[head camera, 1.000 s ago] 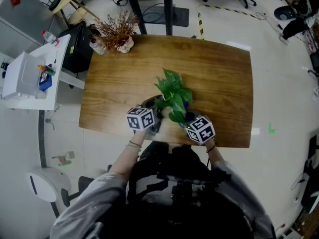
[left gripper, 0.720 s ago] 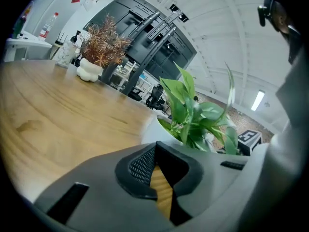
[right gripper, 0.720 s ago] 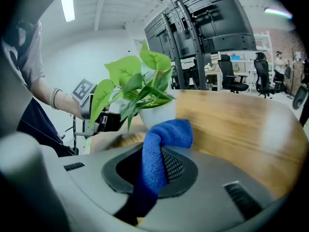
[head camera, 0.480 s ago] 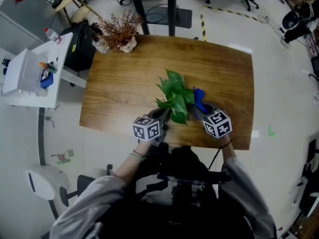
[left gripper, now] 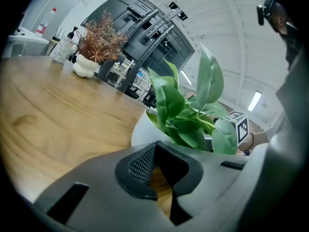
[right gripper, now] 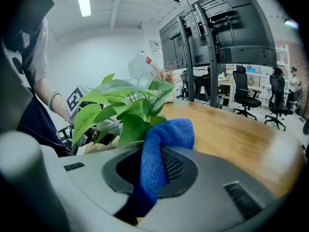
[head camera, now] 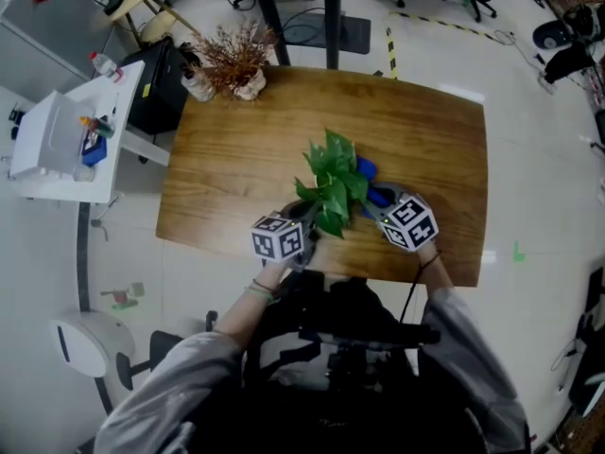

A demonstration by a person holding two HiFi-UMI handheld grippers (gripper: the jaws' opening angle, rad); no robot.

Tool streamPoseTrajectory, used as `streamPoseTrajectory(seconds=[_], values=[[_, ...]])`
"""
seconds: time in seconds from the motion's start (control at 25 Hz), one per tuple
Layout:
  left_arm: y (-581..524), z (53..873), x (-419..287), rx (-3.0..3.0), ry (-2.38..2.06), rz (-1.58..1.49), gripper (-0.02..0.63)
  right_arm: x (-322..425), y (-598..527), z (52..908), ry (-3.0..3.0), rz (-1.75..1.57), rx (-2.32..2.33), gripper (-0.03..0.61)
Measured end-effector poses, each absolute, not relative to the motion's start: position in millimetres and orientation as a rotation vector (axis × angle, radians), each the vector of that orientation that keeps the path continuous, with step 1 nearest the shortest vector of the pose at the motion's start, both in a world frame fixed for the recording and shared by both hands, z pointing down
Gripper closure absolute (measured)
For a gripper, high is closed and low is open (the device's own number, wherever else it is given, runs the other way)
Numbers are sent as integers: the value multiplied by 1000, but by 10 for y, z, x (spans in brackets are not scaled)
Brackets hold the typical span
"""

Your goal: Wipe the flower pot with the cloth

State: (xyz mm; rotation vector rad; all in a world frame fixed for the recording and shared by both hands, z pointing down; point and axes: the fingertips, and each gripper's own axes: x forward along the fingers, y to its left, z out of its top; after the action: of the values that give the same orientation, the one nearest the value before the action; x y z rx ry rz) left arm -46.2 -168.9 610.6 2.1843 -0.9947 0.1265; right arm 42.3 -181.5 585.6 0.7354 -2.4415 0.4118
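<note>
Blue cloth (right gripper: 170, 132) is held clamped in the right gripper (right gripper: 153, 153), up among the leaves (right gripper: 130, 105) on the right side of the white flower pot (left gripper: 141, 129). The pot stands toward the near edge of the wooden table (head camera: 236, 149). The left gripper (left gripper: 155, 149) is closed on nothing, just beside the pot's near left side. Since the pot is not gripped, it could be shoved or tipped by a firm wipe, and leaves could be snagged by the cloth.
</note>
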Motion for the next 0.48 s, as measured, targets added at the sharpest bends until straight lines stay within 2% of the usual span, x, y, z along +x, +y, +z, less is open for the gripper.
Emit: streamPoseTrajectory(seconds=[0.48], values=[[-1971,6115,-838,2200,-1021,142,609,-31,-1468,6219,-2428,593,706,520]])
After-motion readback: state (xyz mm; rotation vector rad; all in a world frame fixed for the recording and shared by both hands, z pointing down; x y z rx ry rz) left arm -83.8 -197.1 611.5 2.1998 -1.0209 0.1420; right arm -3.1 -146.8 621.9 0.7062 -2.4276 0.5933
